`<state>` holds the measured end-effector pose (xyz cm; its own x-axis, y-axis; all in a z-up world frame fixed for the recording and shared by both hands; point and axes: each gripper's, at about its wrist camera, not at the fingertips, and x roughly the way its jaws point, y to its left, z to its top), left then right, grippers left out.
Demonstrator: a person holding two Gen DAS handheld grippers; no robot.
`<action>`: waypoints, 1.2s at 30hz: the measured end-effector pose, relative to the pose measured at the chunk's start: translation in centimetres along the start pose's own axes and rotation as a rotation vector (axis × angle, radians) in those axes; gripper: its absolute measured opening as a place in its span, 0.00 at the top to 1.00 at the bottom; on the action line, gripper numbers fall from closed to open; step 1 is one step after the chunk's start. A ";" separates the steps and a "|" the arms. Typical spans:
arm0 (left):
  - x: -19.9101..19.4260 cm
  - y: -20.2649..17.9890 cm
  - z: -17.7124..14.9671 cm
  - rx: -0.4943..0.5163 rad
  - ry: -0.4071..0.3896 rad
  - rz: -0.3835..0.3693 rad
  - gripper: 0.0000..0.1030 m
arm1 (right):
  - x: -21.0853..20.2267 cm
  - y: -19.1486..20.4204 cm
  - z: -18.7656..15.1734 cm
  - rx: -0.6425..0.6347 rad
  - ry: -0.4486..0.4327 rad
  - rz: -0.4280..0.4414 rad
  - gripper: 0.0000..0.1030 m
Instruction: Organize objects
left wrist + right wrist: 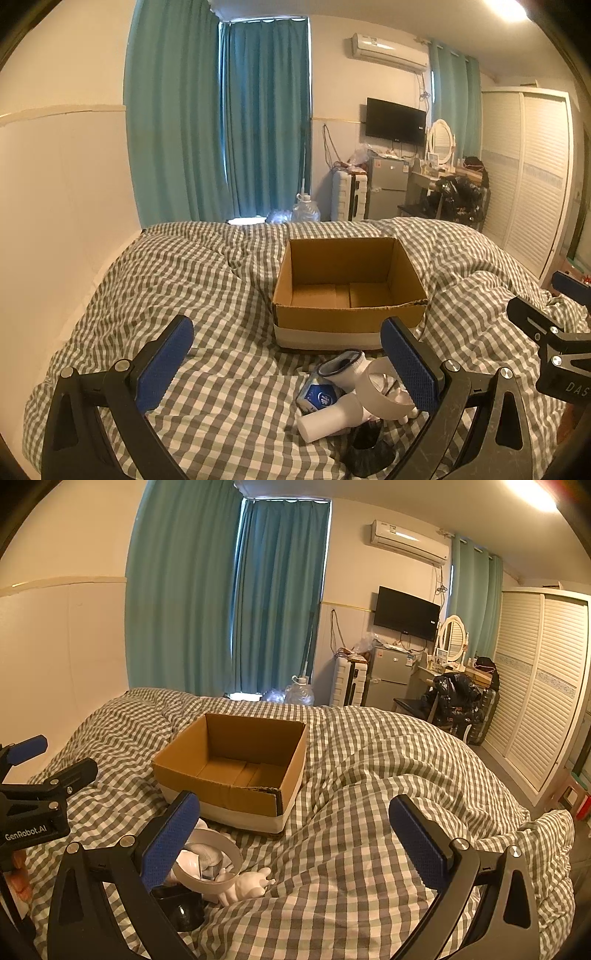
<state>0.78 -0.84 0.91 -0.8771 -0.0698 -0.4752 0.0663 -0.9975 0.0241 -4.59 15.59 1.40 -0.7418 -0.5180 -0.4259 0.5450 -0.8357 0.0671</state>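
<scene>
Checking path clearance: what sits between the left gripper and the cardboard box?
Left wrist view: between left gripper and cardboard box lies checked duvet, with the sock and white ring toward the right finger.

Matt corrugated cardboard box (347, 317) on soft checked cloth duvet (207, 266) (wrinkled).

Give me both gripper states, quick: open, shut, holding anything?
Left gripper: open, holding nothing, above the small items on the bed.
Right gripper: open, holding nothing, over the checked duvet.
</scene>
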 end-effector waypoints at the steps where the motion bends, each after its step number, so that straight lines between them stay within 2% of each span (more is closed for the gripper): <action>1: 0.0 0.0 0.0 0.000 -0.001 0.002 0.00 | 0.0 0.0 0.0 0.000 0.000 0.000 0.00; 13: -0.4 -0.1 0.0 0.000 -0.015 0.010 0.00 | -0.1 0.1 -0.1 0.000 -0.002 0.003 0.00; 19: 0.0 -0.3 -0.2 0.009 -0.008 0.053 0.00 | -0.2 -0.1 -0.2 0.003 -0.013 0.011 0.00; 26: 0.1 -0.5 -0.4 0.018 -0.003 0.069 0.00 | -0.3 -0.2 -0.4 0.012 -0.008 0.019 0.00; 28: 0.1 -0.5 -0.5 0.017 -0.015 0.202 0.00 | -0.3 -0.3 -0.4 0.011 -0.006 0.023 0.00; 36: -0.1 -0.5 -0.5 0.011 -0.021 0.201 0.00 | -0.4 -0.2 -0.5 0.005 -0.004 0.043 0.00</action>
<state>1.06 -0.34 0.50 -0.8564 -0.2673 -0.4416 0.2357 -0.9636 0.1261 -4.18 16.06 1.11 -0.7194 -0.5543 -0.4187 0.5746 -0.8135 0.0897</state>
